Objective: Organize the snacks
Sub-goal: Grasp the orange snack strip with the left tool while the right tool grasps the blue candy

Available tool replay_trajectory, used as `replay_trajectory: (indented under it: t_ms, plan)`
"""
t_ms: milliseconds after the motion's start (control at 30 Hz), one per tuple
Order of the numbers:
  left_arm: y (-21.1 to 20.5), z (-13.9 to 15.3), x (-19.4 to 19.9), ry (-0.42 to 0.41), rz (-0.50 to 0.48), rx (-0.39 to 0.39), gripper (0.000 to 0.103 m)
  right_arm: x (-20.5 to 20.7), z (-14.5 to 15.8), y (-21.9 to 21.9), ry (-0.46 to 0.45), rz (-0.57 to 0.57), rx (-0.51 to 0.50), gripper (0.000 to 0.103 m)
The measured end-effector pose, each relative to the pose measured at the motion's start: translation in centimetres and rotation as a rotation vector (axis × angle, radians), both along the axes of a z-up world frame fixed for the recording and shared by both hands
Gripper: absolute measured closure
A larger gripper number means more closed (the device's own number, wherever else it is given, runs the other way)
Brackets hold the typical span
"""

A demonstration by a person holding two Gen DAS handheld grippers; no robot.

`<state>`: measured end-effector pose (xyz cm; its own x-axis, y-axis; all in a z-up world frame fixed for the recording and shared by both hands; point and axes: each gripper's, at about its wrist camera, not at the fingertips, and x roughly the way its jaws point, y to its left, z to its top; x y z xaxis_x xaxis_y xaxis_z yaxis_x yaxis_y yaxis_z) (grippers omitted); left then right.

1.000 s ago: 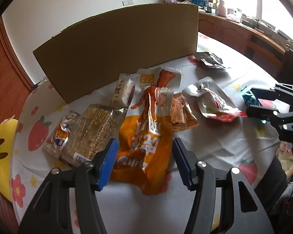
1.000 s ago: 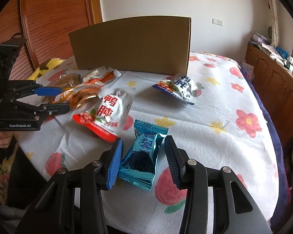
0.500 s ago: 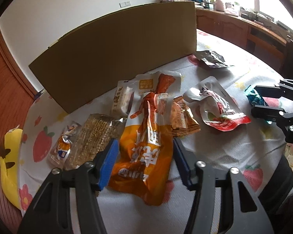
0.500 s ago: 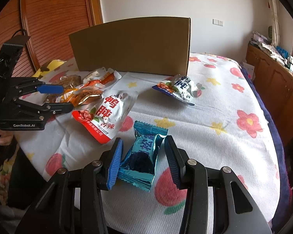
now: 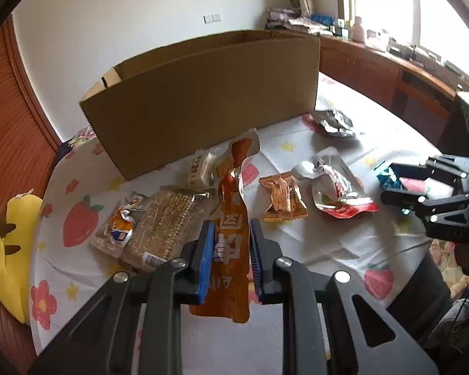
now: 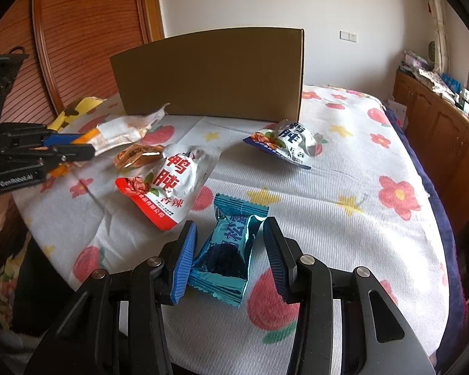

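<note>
We have the left gripper (image 5: 229, 256) closed on the orange pouch (image 5: 231, 240), lifted off the bed (image 6: 359, 168) near its front edge, so next it must clear the cardboard box (image 5: 209, 93) wall and drop inside. The right gripper (image 6: 228, 257) straddles the teal packet (image 6: 231, 250), fingers apart, perhaps touching it. The box's interior is hidden.

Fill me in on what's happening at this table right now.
A person is sorting snacks with two handheld grippers. The left gripper is shut on a long orange foil snack pouch, lifted off the floral tablecloth. The right gripper is open around a teal foil candy packet lying on the cloth. An open brown cardboard box stands behind the other snacks.
</note>
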<state>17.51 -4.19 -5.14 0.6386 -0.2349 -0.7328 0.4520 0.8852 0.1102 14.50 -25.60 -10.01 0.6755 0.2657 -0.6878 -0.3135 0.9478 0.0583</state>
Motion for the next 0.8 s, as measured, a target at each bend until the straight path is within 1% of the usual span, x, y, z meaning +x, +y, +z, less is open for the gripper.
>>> replay_trajectory:
  t_ms: [67, 100, 133, 167, 233, 300, 467, 633, 800]
  plan:
    - [0.2, 0.6, -0.3, -0.01, 0.0, -0.026, 0.084, 0.0, 0.0, -0.1, 0.003, 0.0, 0.006, 0.06]
    - [0.3, 0.7, -0.4, -0.011, 0.0, -0.03, 0.084, 0.1, 0.1, -0.2, 0.004, -0.006, 0.006, 0.066]
    - [0.4, 0.8, -0.5, -0.012, -0.002, -0.033, 0.085, 0.1, 0.1, -0.3, 0.004, -0.016, 0.003, 0.07]
    - [0.4, 1.0, -0.7, -0.021, -0.001, -0.039, 0.085, 0.2, 0.1, -0.6, 0.006, -0.024, 0.002, 0.077]
    - [0.5, 1.1, -1.0, -0.031, 0.003, -0.048, 0.085, 0.3, 0.2, -1.1, 0.02, -0.025, 0.022, 0.083]
    - [0.6, 1.4, -1.4, -0.042, 0.005, -0.058, 0.085, 0.4, 0.3, -1.6, 0.03, -0.032, 0.042, 0.083]
    - [0.9, 2.1, -2.3, -0.074, 0.011, -0.075, 0.085, 0.1, 0.5, -1.6, 0.027, -0.037, 0.027, 0.083]
    - [1.3, 3.3, -3.1, -0.129, 0.028, -0.092, 0.086, 0.0, 0.8, -1.6, 0.023, -0.039, 0.031, 0.083]
    - [1.5, 4.3, -3.7, -0.157, 0.026, -0.118, 0.086, -0.3, 1.2, -1.5, 0.01, -0.039, 0.028, 0.083]
